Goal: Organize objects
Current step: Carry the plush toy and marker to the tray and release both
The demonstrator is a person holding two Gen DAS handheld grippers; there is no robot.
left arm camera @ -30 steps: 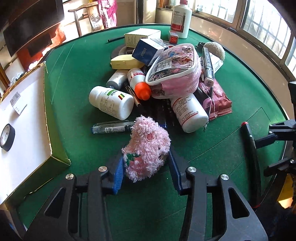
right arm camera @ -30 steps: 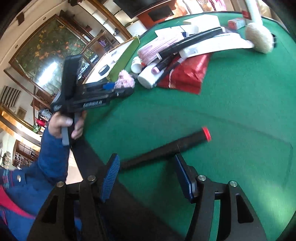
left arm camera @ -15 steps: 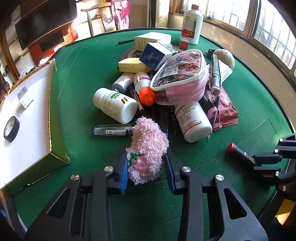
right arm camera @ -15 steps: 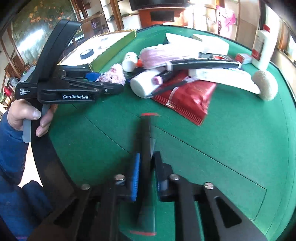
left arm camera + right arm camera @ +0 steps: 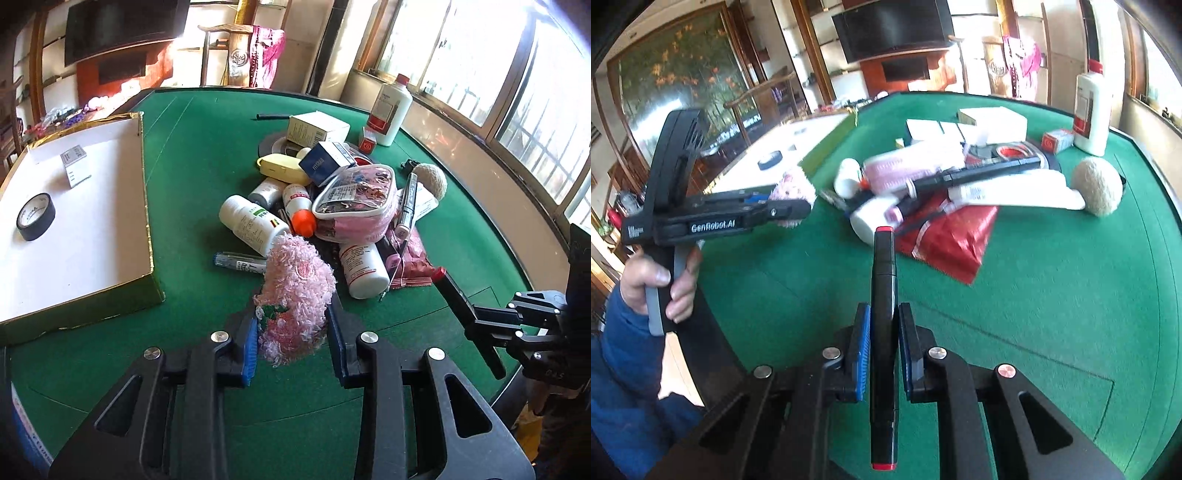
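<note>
A person works two hand-held grippers over a round green table (image 5: 192, 155) heaped with household clutter. The left gripper (image 5: 293, 341) is clamped on a fluffy pink toy (image 5: 295, 291), its blue pads pressed into the fuzz on both sides, and holds it just above the felt at the near edge of the heap. From the right wrist view the same toy (image 5: 792, 186) shows at the tip of the left gripper (image 5: 790, 212), whose handle sits in the person's hand (image 5: 659, 284) at the end of a blue sleeve (image 5: 624, 369).

The right gripper (image 5: 882, 354) is closed tight on a black marker (image 5: 882, 314) with red ends, gripping it across the barrel so that it points straight ahead toward the heap. In the left wrist view the marker (image 5: 456, 295) sticks out of the right gripper (image 5: 476, 319) at the right edge, its red tip close to a red packet (image 5: 415, 275).

The heap in the middle of the table holds a white pill bottle (image 5: 251, 223), a second white bottle (image 5: 364, 271), a pink zip pouch (image 5: 356, 199), a bottle with an orange cap (image 5: 301, 208), a pen (image 5: 238, 260), a yellow case (image 5: 282, 168), a blue box (image 5: 327, 158) and a woolly ball (image 5: 430, 177). A tall white bottle (image 5: 391, 110) stands farther back near the windows.

To the left lies a shallow white-lined box (image 5: 147, 236) with a roll of black tape (image 5: 35, 216) and a small carton (image 5: 75, 168) inside.
</note>
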